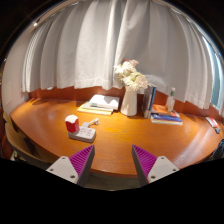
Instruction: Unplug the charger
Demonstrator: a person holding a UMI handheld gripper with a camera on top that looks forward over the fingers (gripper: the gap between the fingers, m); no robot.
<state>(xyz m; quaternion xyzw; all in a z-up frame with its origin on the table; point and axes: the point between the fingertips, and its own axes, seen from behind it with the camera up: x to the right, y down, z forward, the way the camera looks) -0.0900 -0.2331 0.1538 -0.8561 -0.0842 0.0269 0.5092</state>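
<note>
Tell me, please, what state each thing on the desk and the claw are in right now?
claw: open, fingers apart, holding nothing.
vase of flowers: upright on the wooden desk.
books: lying flat, stacked.
curtains: drawn closed.
red and white object: resting ahead of the claw, untouched.

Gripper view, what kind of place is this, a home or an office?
Probably a home study or bedroom desk: a wooden tabletop against drawn curtains, with a flower vase and upright books. The gripper hovers open above it.
</note>
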